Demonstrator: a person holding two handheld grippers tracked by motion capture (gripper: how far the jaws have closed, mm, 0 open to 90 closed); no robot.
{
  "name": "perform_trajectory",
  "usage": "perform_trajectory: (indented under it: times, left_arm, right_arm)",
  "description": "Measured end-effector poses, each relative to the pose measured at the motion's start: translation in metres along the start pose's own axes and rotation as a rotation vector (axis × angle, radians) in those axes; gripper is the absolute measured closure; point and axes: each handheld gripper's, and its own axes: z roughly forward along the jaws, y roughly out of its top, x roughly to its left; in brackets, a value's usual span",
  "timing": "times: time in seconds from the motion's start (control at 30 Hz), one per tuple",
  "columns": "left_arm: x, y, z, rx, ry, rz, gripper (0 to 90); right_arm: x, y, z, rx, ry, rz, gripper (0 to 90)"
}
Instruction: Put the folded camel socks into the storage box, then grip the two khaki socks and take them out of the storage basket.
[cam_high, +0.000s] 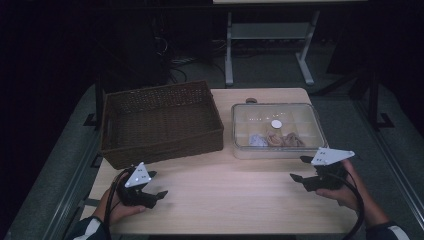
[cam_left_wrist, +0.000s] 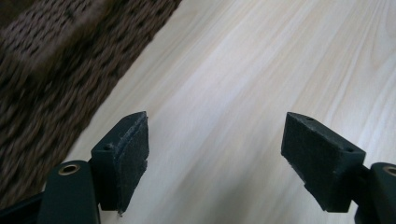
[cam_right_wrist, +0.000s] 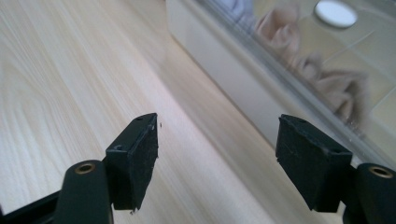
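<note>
Wicker basket (cam_high: 160, 122) as landmark. Left gripper (cam_high: 152, 185), jaws wide and empty, hovers over the table (cam_high: 225, 200) just before the basket's near wall. Right of the basket, the lidded clear box (cam_high: 277, 130) holds crumpled cloths (cam_high: 285, 139); the right gripper (cam_high: 301, 169), jaws wide and empty, faces its near edge.

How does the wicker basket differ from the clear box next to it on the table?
The wicker basket is dark brown, woven and open-topped; the clear box is see-through plastic with a lid on. The basket looks empty, while the box holds pale crumpled items in divided compartments. The basket is larger and deeper, the box shallower. Both are rectangular and sit side by side at the table's far half.
</note>
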Motion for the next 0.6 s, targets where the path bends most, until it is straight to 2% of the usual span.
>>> perform_trajectory:
  times: [0.03, 0.13, 0.3, 0.37, 0.47, 0.53, 0.6]
  left_arm:
    - [0.001, -0.004, -0.001, 0.004, 0.003, -0.006, 22.7]
    - [0.004, -0.013, -0.002, 0.013, -0.009, -0.021, 22.7]
    - [0.01, -0.028, 0.002, 0.049, 0.004, -0.036, 22.6]
    - [0.013, -0.033, 0.001, 0.054, 0.015, -0.039, 22.0]
    - [0.018, -0.04, -0.001, 0.029, 0.017, -0.079, 21.6]
    - [0.019, -0.042, -0.002, 0.027, 0.025, -0.086, 20.8]
    - [0.02, -0.044, -0.002, 0.016, 0.009, -0.098, 20.8]
  right_arm:
    - [0.001, -0.003, 0.002, 0.006, -0.002, -0.01, 28.9]
    - [0.004, -0.011, 0.01, 0.021, 0.01, 0.017, 28.9]
    - [0.007, -0.026, 0.016, 0.043, 0.001, 0.026, 28.9]
    - [0.007, -0.032, 0.018, 0.041, 0.016, 0.056, 28.8]
    - [0.008, -0.042, 0.021, 0.049, 0.001, 0.066, 29.0]
    - [0.009, -0.047, 0.023, 0.043, 0.005, 0.072, 28.9]
    - [0.009, -0.051, 0.023, 0.046, 0.012, 0.088, 28.7]
